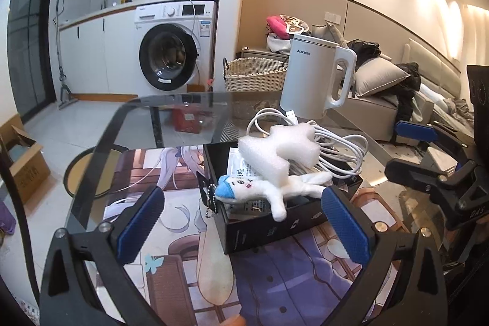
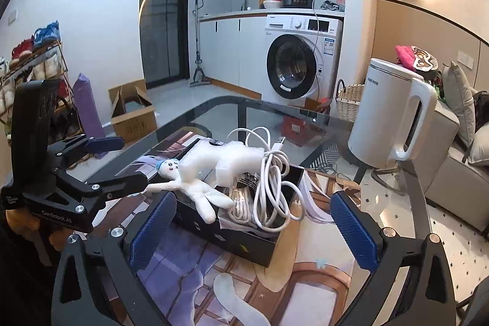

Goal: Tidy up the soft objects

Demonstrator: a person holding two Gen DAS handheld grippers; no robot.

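Note:
A small white plush doll (image 1: 262, 191) with a blue cap and a bead chain lies across the rim of an open black box (image 1: 275, 231) on the printed mat. A white foam piece (image 1: 275, 152) and a coiled white cable (image 1: 336, 148) rest on top of the box's contents. My left gripper (image 1: 241, 197) is open just in front of the doll, touching nothing. In the right wrist view the doll (image 2: 195, 188), foam piece (image 2: 226, 161), cable (image 2: 272, 188) and box (image 2: 244, 237) sit ahead of my open, empty right gripper (image 2: 253, 200). The left gripper (image 2: 119, 162) shows beside the doll's arm.
A white electric kettle (image 1: 314, 75) stands on the glass table (image 1: 183, 109) behind the box, to its right. The anime-print mat (image 1: 171, 249) covers the near part. Beyond are a wicker basket (image 1: 253, 75), a washing machine (image 1: 171, 51), a sofa with cushions and a cardboard box (image 2: 134, 112).

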